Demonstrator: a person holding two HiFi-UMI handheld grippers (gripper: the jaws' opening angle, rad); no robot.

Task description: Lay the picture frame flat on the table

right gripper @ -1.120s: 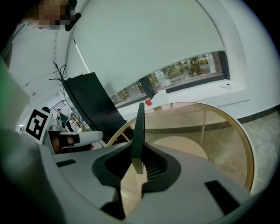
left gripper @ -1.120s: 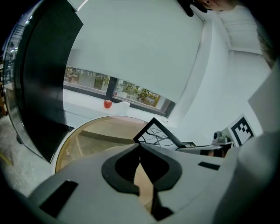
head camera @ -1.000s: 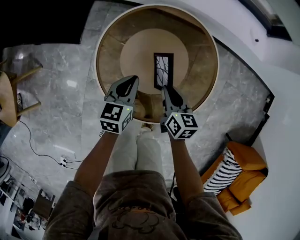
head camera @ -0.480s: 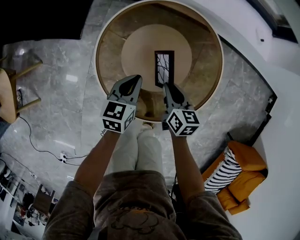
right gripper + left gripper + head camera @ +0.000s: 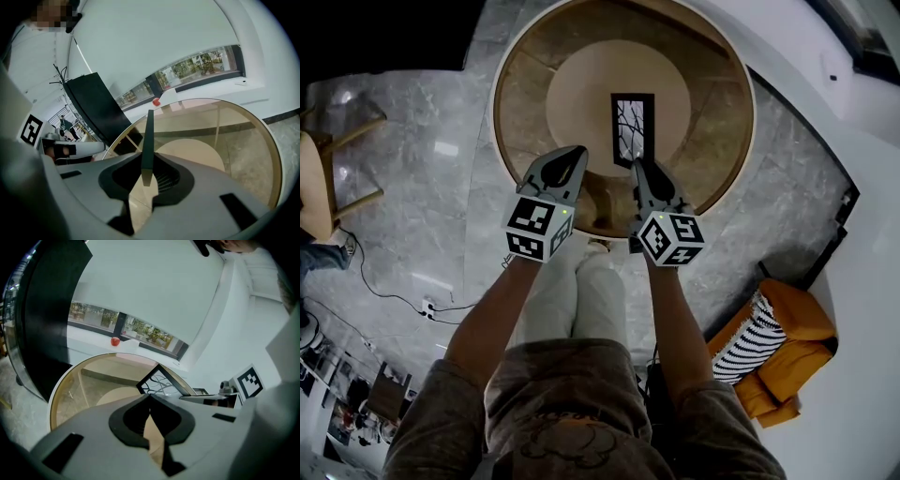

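Observation:
The picture frame [image 5: 633, 129] has a dark border and a branch pattern, and its face shows from above over the round glass table [image 5: 712, 112]. My right gripper [image 5: 639, 164] is shut on the frame's near end. In the right gripper view the frame [image 5: 148, 140] shows edge-on, a thin dark slab pinched between the jaws of the right gripper [image 5: 148, 161]. My left gripper [image 5: 577, 150] hovers just left of the frame, shut and holding nothing. From the left gripper view the frame [image 5: 159, 382] sits tilted beyond the left gripper [image 5: 150, 397]. Whether its far end touches the table is unclear.
The table has a wooden rim and a round base showing through the glass. A red ball [image 5: 115, 341] lies on the window ledge behind. An orange armchair [image 5: 778, 356] with a striped cushion stands at the right. At the left stand a wooden chair [image 5: 328, 178] and a floor cable.
Both grippers and the frame have drifted slightly right and farther over the table. The right gripper's hold on the frame is the same.

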